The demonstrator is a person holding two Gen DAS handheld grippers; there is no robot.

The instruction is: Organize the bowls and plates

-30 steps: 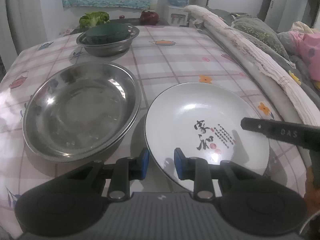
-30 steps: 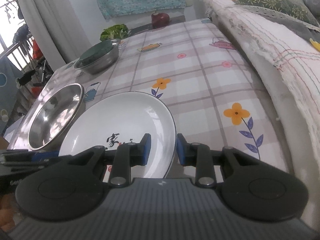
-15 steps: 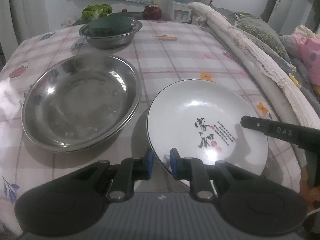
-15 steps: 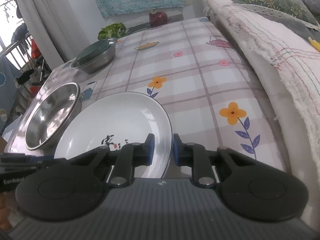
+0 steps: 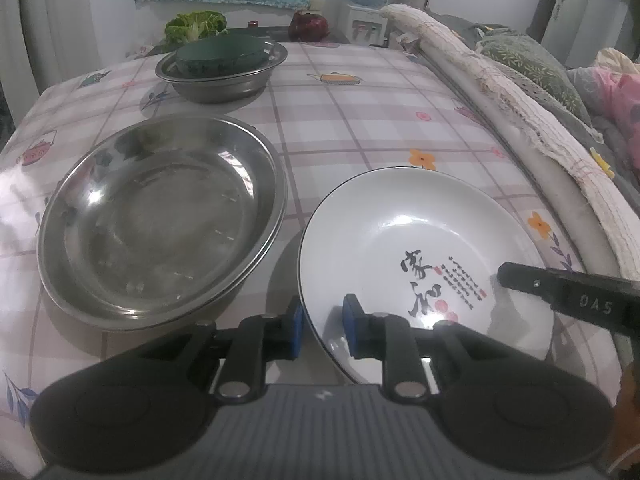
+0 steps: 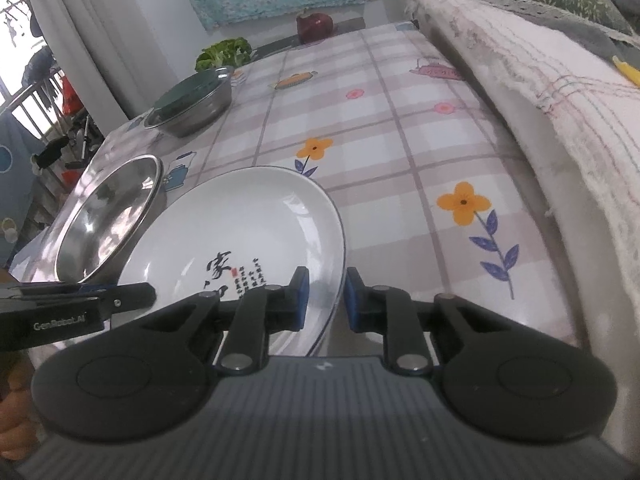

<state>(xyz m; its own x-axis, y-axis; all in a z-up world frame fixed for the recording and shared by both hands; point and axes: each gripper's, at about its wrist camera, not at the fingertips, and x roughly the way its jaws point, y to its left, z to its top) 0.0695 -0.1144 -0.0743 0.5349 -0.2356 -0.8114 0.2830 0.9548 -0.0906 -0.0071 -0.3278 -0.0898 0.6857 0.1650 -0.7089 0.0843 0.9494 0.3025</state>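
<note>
Here the white plate (image 5: pixel 420 240) is pinched by left gripper (image 5: pixel 322 330) and right gripper (image 6: pixel 325 298), its rim between nearly closed fingers (both just closing); it should be lifted level.

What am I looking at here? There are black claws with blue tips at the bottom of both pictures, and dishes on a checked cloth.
No robot: a person holds a hand-held gripper in each hand, each carrying its own camera. The left hand-held gripper and right hand-held gripper pinch opposite rims of the white ceramic plate with black writing. Beside it on the checked tablecloth sits a large shallow steel dish. Farther back, a steel bowl holds a dark green bowl.
</note>
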